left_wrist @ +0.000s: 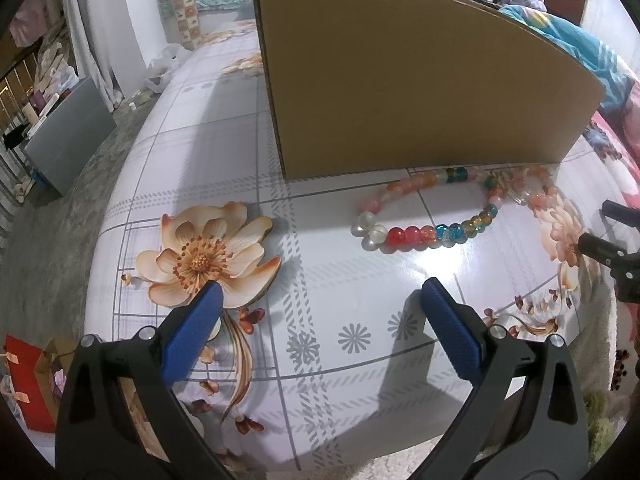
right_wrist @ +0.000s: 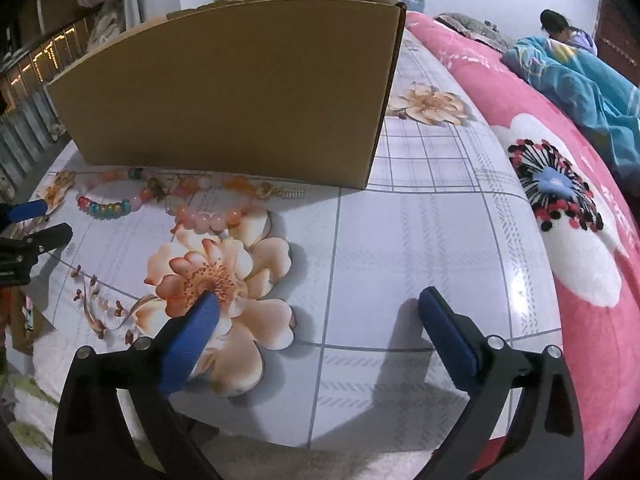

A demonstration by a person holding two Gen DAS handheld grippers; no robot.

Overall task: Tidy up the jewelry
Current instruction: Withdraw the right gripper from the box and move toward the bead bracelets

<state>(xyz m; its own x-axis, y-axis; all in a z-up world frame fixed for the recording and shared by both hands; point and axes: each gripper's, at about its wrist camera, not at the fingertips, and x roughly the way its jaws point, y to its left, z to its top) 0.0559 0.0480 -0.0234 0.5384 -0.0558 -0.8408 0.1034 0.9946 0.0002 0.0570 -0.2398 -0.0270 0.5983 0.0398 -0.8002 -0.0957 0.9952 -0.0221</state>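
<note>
- My left gripper (left_wrist: 320, 292) is spread wide, nothing between its fingers.
- My right gripper (right_wrist: 316, 300) is just as wide, empty too.
- The bead bracelets (left_wrist: 436, 216) lie on the flowered tabletop (left_wrist: 340, 320) at one o'clock from my left fingers, against the cardboard box (left_wrist: 400, 80).

Bracelets (left_wrist: 432, 216) lie on table (left_wrist: 340, 320); box (left_wrist: 420, 92) just behind

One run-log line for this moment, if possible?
left gripper: open, empty | right gripper: open, empty | bead bracelets: on table by cardboard box
</note>
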